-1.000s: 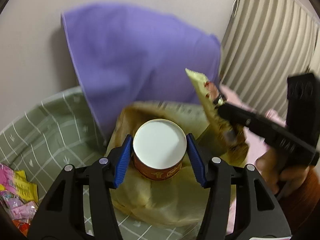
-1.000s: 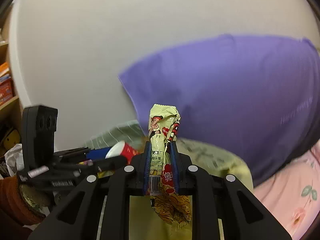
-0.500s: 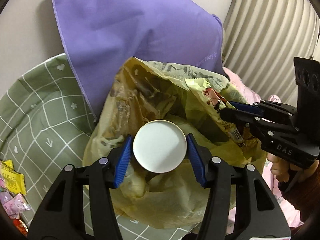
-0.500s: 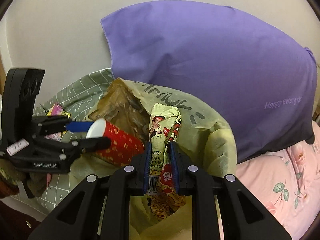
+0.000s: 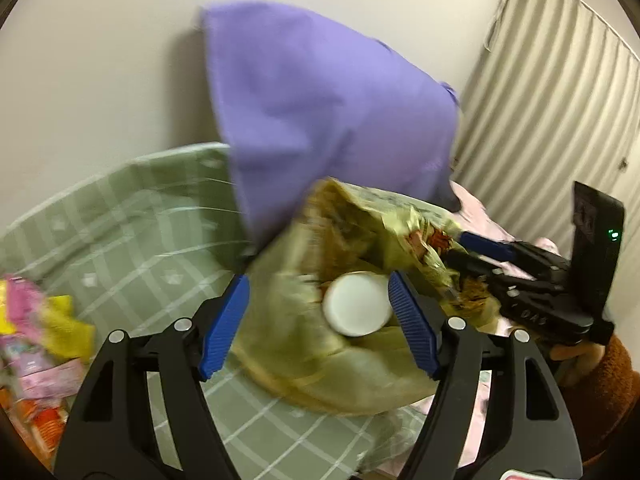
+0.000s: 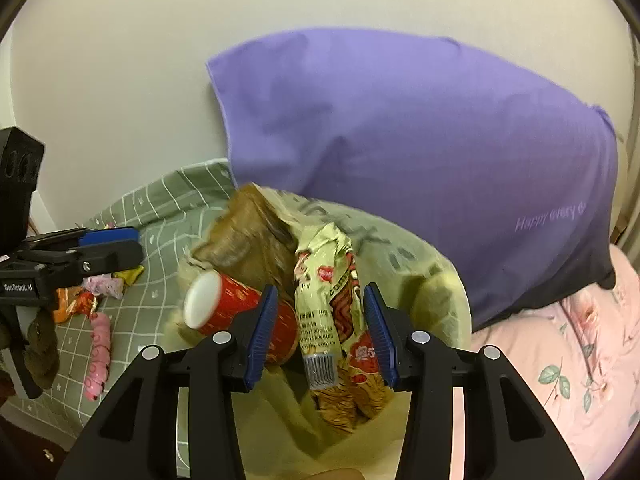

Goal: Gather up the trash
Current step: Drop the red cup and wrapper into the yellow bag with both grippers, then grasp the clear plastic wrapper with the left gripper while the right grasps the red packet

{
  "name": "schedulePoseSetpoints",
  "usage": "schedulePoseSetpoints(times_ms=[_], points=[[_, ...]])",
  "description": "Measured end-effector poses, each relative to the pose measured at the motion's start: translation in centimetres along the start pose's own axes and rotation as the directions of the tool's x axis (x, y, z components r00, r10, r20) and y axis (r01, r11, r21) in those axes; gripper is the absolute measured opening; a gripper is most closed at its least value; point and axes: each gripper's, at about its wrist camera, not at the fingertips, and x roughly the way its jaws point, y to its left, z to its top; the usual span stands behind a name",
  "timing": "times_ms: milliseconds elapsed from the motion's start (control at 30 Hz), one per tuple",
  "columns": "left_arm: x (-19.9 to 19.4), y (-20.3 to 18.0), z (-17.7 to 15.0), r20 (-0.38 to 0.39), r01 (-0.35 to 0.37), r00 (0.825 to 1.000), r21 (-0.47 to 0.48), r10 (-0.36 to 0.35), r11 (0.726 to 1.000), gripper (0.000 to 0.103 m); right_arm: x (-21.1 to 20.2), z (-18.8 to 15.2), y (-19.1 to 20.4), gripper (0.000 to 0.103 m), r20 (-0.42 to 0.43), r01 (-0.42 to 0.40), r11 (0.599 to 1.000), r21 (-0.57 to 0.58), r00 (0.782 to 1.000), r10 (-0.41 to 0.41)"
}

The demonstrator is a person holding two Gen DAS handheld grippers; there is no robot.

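A yellowish plastic trash bag lies open on the bed, also in the right wrist view. A red paper cup with a white base lies loose in the bag's mouth, seen too from the right. My left gripper is open around it, jaws apart and not touching. A yellow-green snack wrapper sits loose in the bag between the spread jaws of my open right gripper, which shows in the left wrist view.
A purple pillow leans on the wall behind the bag. Several pink, yellow and orange wrappers lie on the green checked blanket. A pink floral sheet is at the right; curtains hang beyond.
Both grippers opened. The cup dropped from my left gripper and the snack wrapper from my right, both into the bag. The left gripper pulled back and up.
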Motion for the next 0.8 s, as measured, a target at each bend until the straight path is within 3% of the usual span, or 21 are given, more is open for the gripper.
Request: schedulePoseSetpoints(times_ms=[233, 400, 467, 600, 700, 733, 800], points=[[-5.1, 6.4, -3.2, 0.028, -0.176, 0.983, -0.094, 0.18, 0.98, 0.068, -1.1, 2.0, 4.5, 0.042, 0.083, -0.045, 0.998, -0.038, 0.995, 0.048], [-8.4, 12.2, -6.5, 0.002, -0.287, 0.956, -0.205, 0.293, 0.936, 0.068, 0.0, 2.7, 8.3, 0.042, 0.076, -0.109, 0.991, -0.079, 0.99, 0.115], [-10.0, 14.8, -8.0, -0.009, -0.341, 0.937, -0.245, 0.349, 0.908, 0.068, 0.7, 2.7, 10.1, 0.042, 0.063, -0.145, 0.985, -0.097, 0.986, 0.151], [-13.3, 19.2, -10.6, -0.024, -0.441, 0.888, -0.321, 0.458, 0.838, 0.068, 1.7, 2.1, 13.3, 0.042, 0.026, -0.204, 0.97, -0.133, 0.978, 0.209], [-15.8, 22.0, -12.5, -0.028, -0.506, 0.843, -0.384, 0.538, 0.772, 0.068, 2.6, 1.5, 15.2, 0.042, -0.013, -0.255, 0.956, -0.148, 0.967, 0.256], [-17.0, 23.1, -13.4, -0.029, -0.545, 0.809, -0.409, 0.587, 0.732, 0.068, 2.9, 1.3, 15.7, 0.042, -0.022, -0.267, 0.952, -0.152, 0.964, 0.266], [-18.3, 24.3, -14.4, -0.035, -0.597, 0.76, -0.433, 0.649, 0.676, 0.068, 3.4, 1.1, 16.9, 0.042, -0.039, -0.286, 0.944, -0.164, 0.958, 0.283]])
